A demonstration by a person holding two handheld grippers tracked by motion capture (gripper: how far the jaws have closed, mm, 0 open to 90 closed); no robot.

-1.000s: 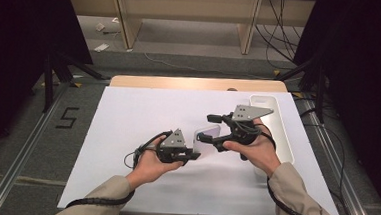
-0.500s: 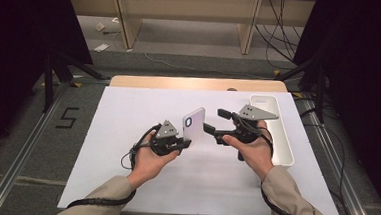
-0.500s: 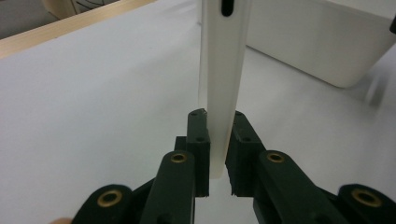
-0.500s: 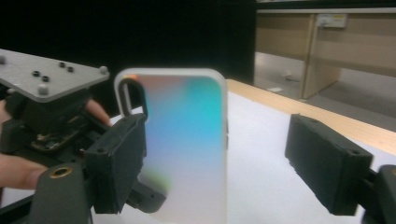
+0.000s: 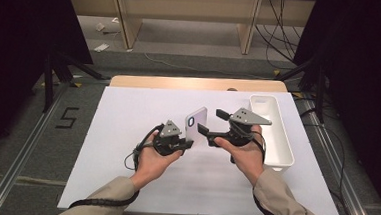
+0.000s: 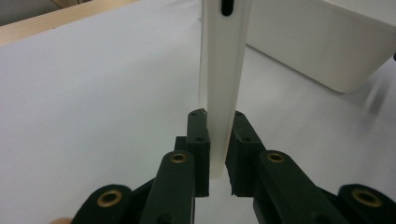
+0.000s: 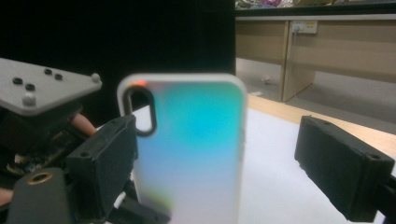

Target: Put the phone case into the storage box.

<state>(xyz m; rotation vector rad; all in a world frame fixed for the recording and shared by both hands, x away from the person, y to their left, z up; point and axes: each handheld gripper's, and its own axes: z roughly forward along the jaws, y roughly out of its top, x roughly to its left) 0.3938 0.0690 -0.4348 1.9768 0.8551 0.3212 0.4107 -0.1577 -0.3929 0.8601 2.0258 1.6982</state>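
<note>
Left gripper clamps case by thin edge; right gripper gapes, just widened, straddling it. Could twist loose if bumped.

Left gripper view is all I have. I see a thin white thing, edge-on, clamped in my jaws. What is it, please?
Observer: A phone case. Its back shimmers green and blue, with an oval camera hole near one top corner.
Operator: Where is the other gripper?
Observer: The right gripper faces the case. Its jaws have just been opening, and the case stands between them, with one jaw well clear of it.
Operator: How does my gripper hold the case?
Observer: The left gripper grips it by the lower end, and the case stands upright, camera hole at the top.
</note>
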